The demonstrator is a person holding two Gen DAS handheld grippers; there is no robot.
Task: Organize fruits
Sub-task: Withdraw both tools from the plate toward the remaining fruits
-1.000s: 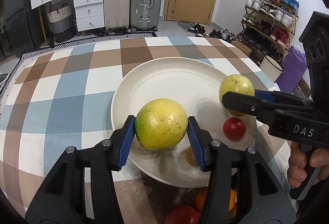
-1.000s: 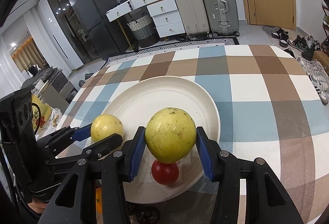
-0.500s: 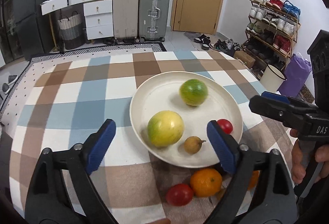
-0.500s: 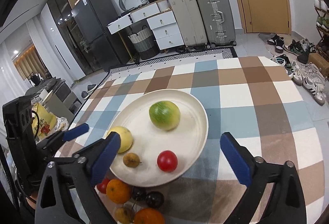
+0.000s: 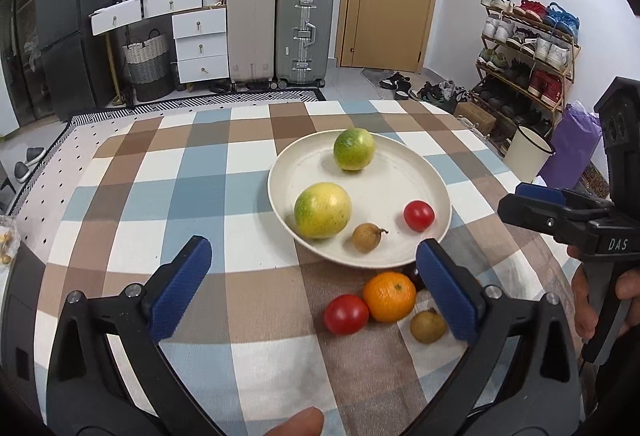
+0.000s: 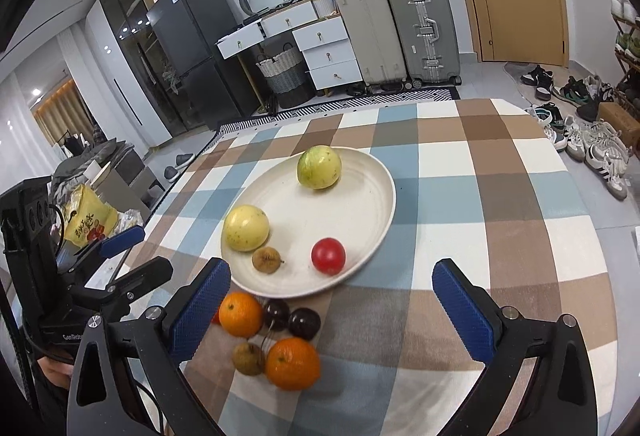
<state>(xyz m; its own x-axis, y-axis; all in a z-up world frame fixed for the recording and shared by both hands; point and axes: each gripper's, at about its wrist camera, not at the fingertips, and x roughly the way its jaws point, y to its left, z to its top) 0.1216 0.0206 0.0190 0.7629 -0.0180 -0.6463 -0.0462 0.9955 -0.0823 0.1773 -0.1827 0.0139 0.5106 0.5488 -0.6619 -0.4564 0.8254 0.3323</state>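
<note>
Left gripper (image 5: 314,278): jaws spread wide, nothing between the blue pads (image 5: 180,292); they have just been opening. It is pitched downward over the checked tablecloth (image 5: 168,180), near edge of the table. A fingertip (image 5: 296,425) of the holding hand shows at the bottom edge of the left wrist view.

Ahead of the left jaws, slightly right of their centre line: the cream plate (image 5: 400,164). On it, a large yellow-green round fruit (image 5: 322,210) at the near-left, a second greener one (image 5: 354,149) at the far side, a small brown fruit (image 5: 366,237) and a red tomato (image 5: 418,215) near the front rim.

Between the left jaws, toward the right pad, loose on the cloth: a red tomato (image 5: 346,314), an orange (image 5: 389,296), a small brown fruit (image 5: 427,325). A dark fruit sits partly hidden behind the right pad.

Right gripper (image 6: 340,306): jaws equally wide, empty, also just opened; tilted downward, pulled back from the plate (image 6: 376,172). Seen from the left wrist view, its body stands at the right, the hand (image 5: 600,300) wrapped on the handle.

In front of its left pad (image 6: 200,312): an orange (image 6: 240,314), two dark cherries (image 6: 304,323), a brown fruit (image 6: 248,358) and a second orange (image 6: 293,363). The plate lies beyond, left of centre between its jaws.
</note>
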